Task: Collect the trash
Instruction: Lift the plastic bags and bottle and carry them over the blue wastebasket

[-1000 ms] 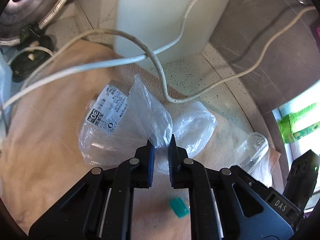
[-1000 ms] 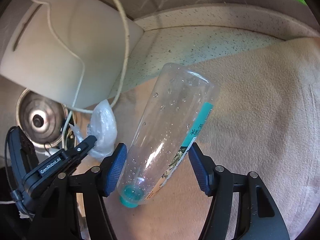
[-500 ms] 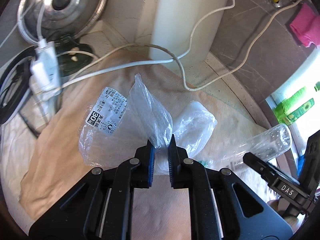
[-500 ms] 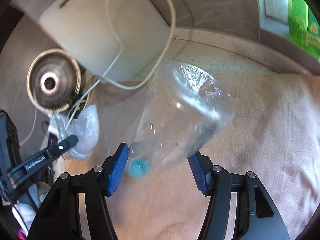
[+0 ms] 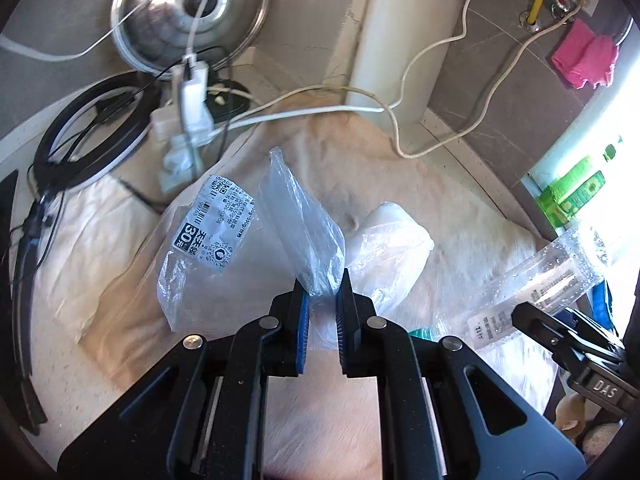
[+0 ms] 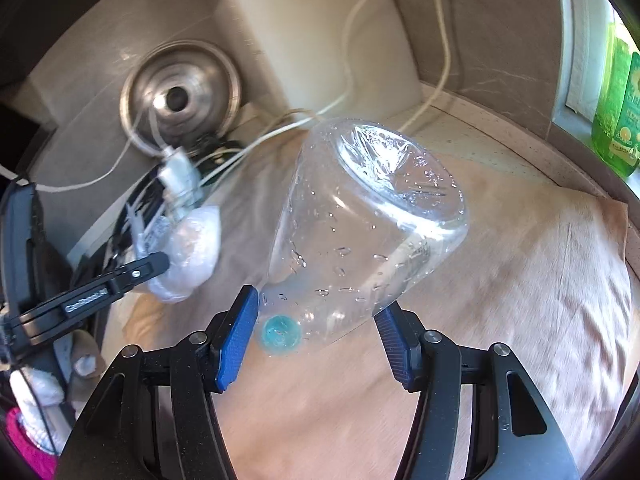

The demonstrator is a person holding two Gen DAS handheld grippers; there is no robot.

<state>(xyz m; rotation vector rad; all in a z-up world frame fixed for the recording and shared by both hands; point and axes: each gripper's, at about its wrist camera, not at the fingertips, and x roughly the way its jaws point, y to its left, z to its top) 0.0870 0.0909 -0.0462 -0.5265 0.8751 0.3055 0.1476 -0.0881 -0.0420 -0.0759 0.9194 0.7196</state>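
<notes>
Right wrist view: beige cloth (image 6: 520,300) spreads under and ahead of both grippers, likely a work mat. White slab (image 6: 320,40) leans on the wall far ahead, cords trailing off it. Clear plastic bottle (image 6: 360,232) sits between the right gripper (image 6: 316,344) pads, base pointing away, teal cap (image 6: 280,332) near the left pad; jaws stand fairly wide because the body is fat. Squeezed at the neck end, so the base hangs free above the cloth. Grip looks adequate for carrying, my read.

Left wrist view: left gripper (image 5: 322,316) jaws narrow, pinching a gathered fold of the clear plastic bag (image 5: 224,256), which fans out ahead, label (image 5: 216,220) up. Thin film needs that tight pinch. Both items appear ready for the bin; none in view.
</notes>
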